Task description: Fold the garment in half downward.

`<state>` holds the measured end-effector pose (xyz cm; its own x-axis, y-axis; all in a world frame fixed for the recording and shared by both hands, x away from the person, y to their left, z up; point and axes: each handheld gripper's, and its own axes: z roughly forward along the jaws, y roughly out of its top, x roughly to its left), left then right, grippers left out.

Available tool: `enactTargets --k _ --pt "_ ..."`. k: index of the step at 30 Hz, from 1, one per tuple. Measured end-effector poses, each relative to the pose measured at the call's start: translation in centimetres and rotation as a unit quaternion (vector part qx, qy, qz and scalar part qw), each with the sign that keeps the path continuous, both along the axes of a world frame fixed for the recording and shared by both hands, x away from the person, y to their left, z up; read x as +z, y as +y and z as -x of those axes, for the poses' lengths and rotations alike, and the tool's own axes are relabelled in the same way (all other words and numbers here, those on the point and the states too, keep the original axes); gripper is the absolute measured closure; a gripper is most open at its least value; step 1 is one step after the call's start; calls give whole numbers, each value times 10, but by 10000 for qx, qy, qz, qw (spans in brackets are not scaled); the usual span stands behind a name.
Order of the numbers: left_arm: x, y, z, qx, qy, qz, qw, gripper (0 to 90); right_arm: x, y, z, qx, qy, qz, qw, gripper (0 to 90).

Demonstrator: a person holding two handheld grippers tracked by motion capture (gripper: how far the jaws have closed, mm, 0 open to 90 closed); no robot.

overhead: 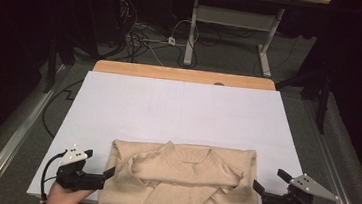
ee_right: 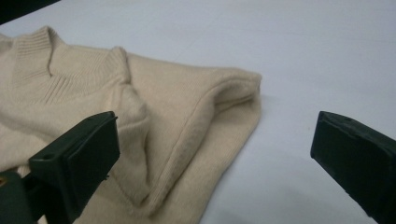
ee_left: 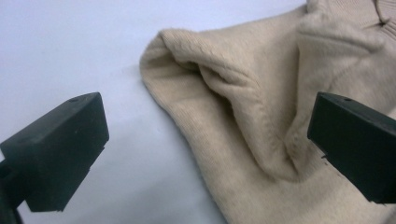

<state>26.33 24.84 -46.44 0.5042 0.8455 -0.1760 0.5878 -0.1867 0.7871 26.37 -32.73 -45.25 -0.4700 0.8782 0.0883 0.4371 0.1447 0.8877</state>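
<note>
A beige knit sweater (overhead: 181, 182) lies folded on the white table cover (overhead: 178, 107) near the front edge, collar up and sleeves crossed over its front. My left gripper (overhead: 99, 162) sits at the sweater's left edge, jaws wide open. In the left gripper view the jaws of that gripper (ee_left: 205, 116) straddle the sweater's folded shoulder (ee_left: 243, 93) without pressing it. My right gripper (overhead: 269, 180) is at the sweater's right edge, also open. In the right gripper view, one jaw of this gripper (ee_right: 215, 130) is over the knit (ee_right: 177, 93) and the other over bare cover.
The white cover stretches bare beyond the sweater to the wooden table edge (overhead: 181, 74) at the back. Behind the table, cables (overhead: 140, 38) lie on the floor beside the legs of another desk (overhead: 191, 32). Metal rails run along both sides.
</note>
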Motion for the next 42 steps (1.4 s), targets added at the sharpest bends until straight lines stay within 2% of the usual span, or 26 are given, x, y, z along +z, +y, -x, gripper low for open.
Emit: enactTargets --k 4,6,9,12,16,18,19,21,24,26,28,31,34,37,42 --pt "3 -1 -17 14 117 -113 9999 0 3 3 -12 31 28 46 10000 70" --pt "3 -1 -25 2 151 -89 9998 0 3 5 -20 45 60 101 9999 98" --pt "3 -6 -39 -49 200 -136 9997 4 0 8 -32 4 177 103 9998 123" --pt "0 -12 -54 -98 298 -91 9995 14 -1 12 -45 13 229 137 9996 156" --pt "-5 -19 -69 -116 383 -169 9991 66 -3 19 -64 -48 371 193 9991 187" --pt "-8 -21 -76 -101 486 -186 9986 76 -5 21 -73 -88 442 216 9988 205" --pt "-9 -21 -80 -69 545 -118 9984 79 -6 22 -77 -85 482 210 9986 214" --pt "-11 -20 -83 -96 619 -140 9979 127 -8 25 -83 -111 577 247 9980 244" --pt "-16 -19 -87 -123 741 -296 9967 134 -12 26 -91 -158 751 330 9965 268" --pt "-18 -18 -88 -168 859 -218 9959 138 -14 26 -95 -184 852 389 9954 268" --pt "-19 -18 -88 -201 852 -204 9960 168 -18 27 -98 -165 1026 457 9935 266" --pt "-19 -19 -86 -367 862 -96 9956 286 -22 27 -100 -95 1169 426 9922 268" --pt "-18 -20 -86 -446 894 -55 9950 346 -23 28 -101 -2 1180 419 9921 289" --pt "-19 -20 -86 -576 922 53 9941 435 -23 31 -99 162 1216 360 9918 382" --pt "-22 -23 -84 -669 884 222 9936 523 -24 34 -97 340 1235 296 9913 520"
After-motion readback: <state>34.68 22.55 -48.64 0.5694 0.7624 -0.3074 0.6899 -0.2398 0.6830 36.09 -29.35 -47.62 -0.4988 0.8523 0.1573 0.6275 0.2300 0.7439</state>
